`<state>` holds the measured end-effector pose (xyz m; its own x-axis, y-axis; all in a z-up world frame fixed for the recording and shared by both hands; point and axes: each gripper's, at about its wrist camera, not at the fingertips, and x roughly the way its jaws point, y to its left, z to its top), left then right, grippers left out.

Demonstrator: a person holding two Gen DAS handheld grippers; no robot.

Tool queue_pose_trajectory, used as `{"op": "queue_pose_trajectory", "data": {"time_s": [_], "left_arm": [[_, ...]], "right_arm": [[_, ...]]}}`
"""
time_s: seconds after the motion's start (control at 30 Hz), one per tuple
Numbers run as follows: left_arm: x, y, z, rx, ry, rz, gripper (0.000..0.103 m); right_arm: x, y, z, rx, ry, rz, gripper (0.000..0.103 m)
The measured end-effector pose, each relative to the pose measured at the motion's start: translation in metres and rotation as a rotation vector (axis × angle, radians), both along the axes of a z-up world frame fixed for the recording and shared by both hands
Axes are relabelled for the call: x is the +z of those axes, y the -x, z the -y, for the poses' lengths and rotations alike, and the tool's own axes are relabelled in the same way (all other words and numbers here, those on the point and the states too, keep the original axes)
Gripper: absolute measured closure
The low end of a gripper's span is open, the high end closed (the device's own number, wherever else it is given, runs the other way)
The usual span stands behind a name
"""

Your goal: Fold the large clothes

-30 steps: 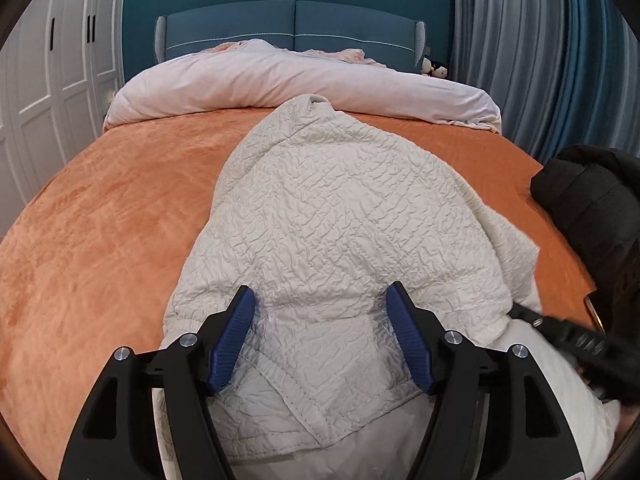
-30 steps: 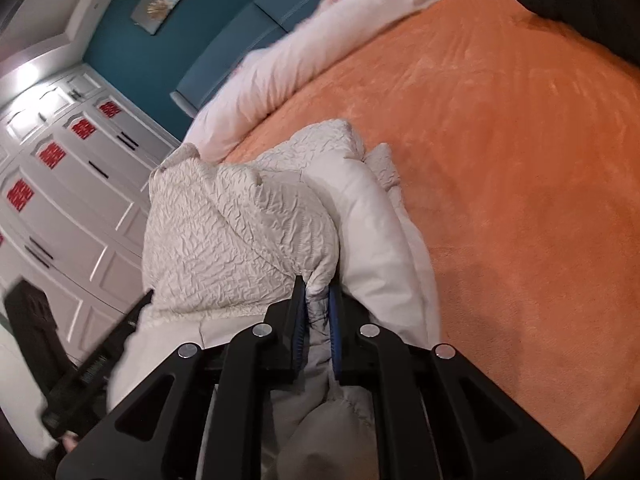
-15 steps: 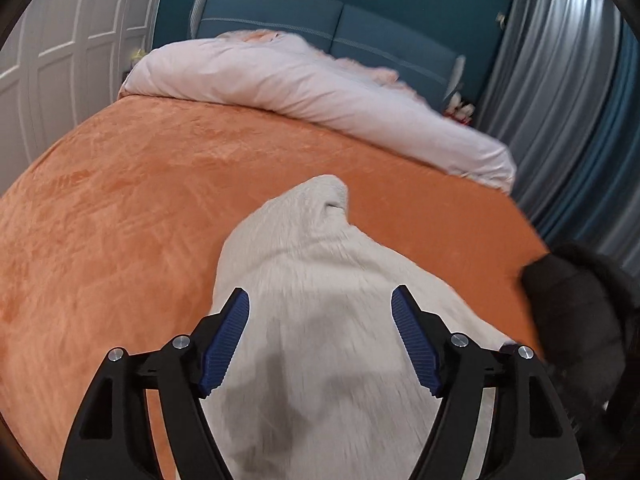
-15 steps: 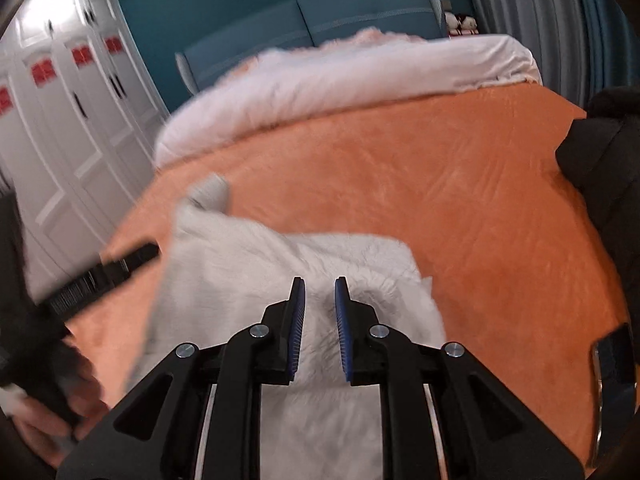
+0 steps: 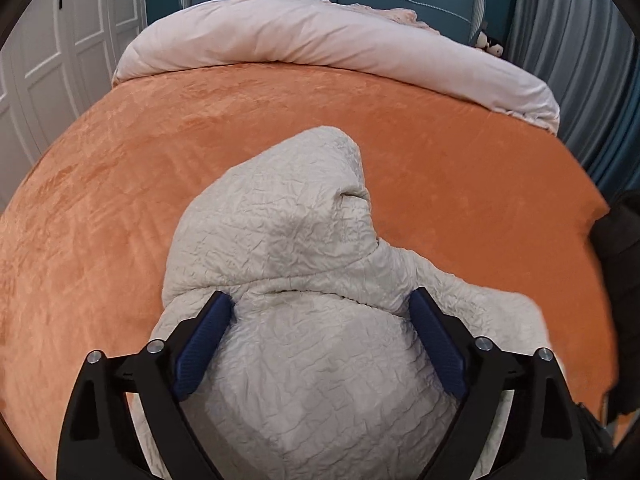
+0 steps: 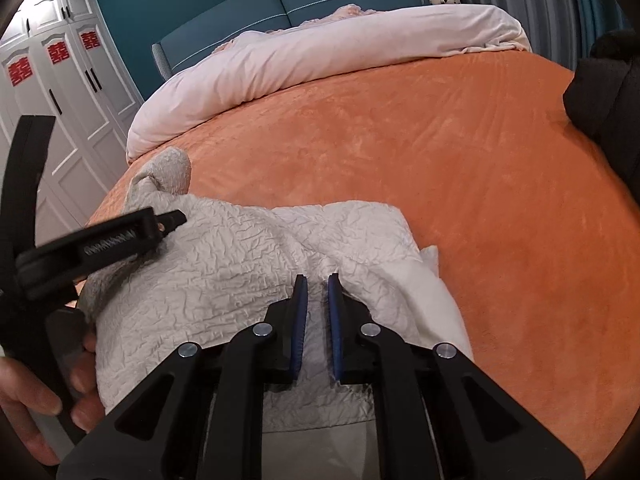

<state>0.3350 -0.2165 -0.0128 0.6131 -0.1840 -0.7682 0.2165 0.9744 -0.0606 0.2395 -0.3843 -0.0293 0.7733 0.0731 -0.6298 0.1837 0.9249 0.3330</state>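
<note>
left gripper (image 5: 320,312): spread wide over crinkled cream quilted jacket (image 5: 304,280) | right gripper (image 6: 318,286): nearly closed, pinching jacket fabric | on orange plush bed (image 5: 120,184)

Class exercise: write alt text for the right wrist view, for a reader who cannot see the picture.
The right gripper, jaws nearly closed, sits over a crinkled cream jacket lying on an orange bedspread. At the left, a hand holds the left gripper over the jacket; behind are a pale duvet and a teal headboard.
</note>
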Motion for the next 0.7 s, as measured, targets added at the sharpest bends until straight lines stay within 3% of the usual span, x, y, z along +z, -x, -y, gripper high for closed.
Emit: {"op": "queue_pose_trajectory", "data": {"time_s": [0.3, 0.47, 0.57, 0.7], "left_arm": [[-0.014, -0.002, 0.007, 0.012, -0.075, 0.040, 0.012], [0.003, 0.003, 0.000, 0.007, -0.059, 0.010, 0.012], [0.031, 0.032, -0.025, -0.017, 0.006, -0.005, 0.014], [0.050, 0.094, -0.072, -0.049, 0.066, -0.025, 0.014]], "right_arm": [[-0.008, -0.001, -0.005, -0.016, 0.002, 0.009, 0.096], [0.006, 0.004, -0.004, 0.000, 0.004, -0.017, 0.095], [0.042, 0.031, -0.008, 0.014, 0.017, -0.036, 0.086], [0.069, 0.098, -0.018, 0.051, 0.030, -0.012, 0.086]]}}
